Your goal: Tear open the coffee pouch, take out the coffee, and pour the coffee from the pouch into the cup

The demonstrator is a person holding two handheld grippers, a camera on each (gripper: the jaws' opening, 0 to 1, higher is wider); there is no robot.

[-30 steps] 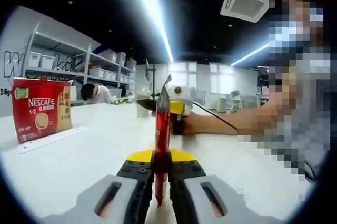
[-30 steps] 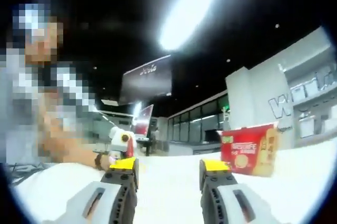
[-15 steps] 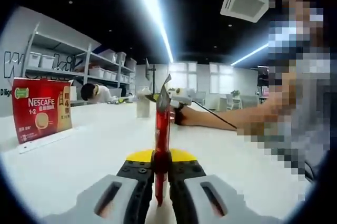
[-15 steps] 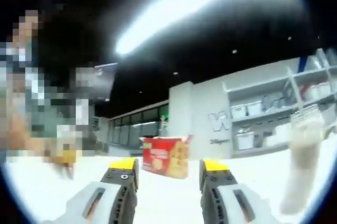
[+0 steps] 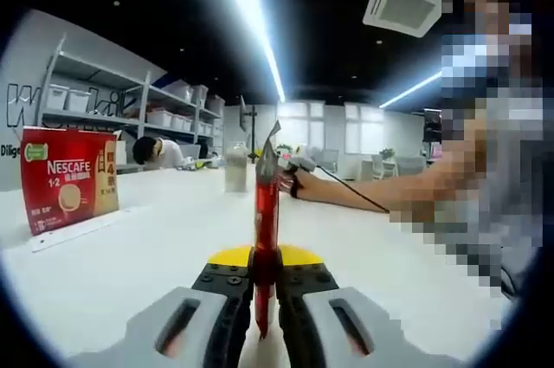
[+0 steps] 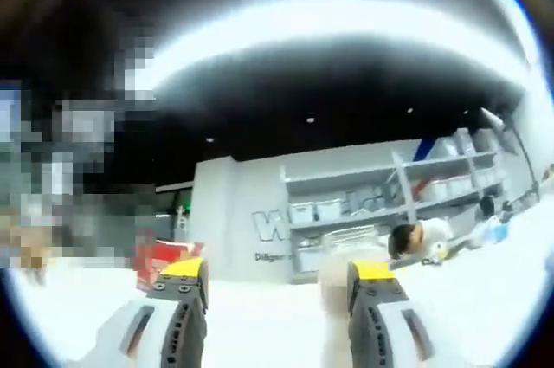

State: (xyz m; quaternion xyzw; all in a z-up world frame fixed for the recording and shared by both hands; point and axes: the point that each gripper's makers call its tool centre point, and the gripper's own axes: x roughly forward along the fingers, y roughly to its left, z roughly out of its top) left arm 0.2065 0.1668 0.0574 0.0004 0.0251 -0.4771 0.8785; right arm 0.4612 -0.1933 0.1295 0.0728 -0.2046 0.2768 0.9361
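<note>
Left gripper (image 5: 266, 286): jaws clamped together on a red coffee pouch (image 5: 267, 212), which stands upright at frame centre, its torn top corner pointing up. White table (image 5: 130, 255) fills the lower half. Red coffee box (image 5: 67, 179) at left edge, on the table. A cup (image 5: 235, 168) stands far back, just left of the pouch top. The other gripper (image 5: 299, 165) sits beyond the pouch, right of the cup, held by a forearm (image 5: 381, 190) entering from the right.

Right gripper (image 6: 277, 286): jaws apart, nothing between them. Blurred picture. The cup (image 6: 336, 286) shows faintly just inside the right jaw; the box (image 6: 160, 260) peeks behind the left jaw. Shelves (image 6: 389, 203) against the back wall.
</note>
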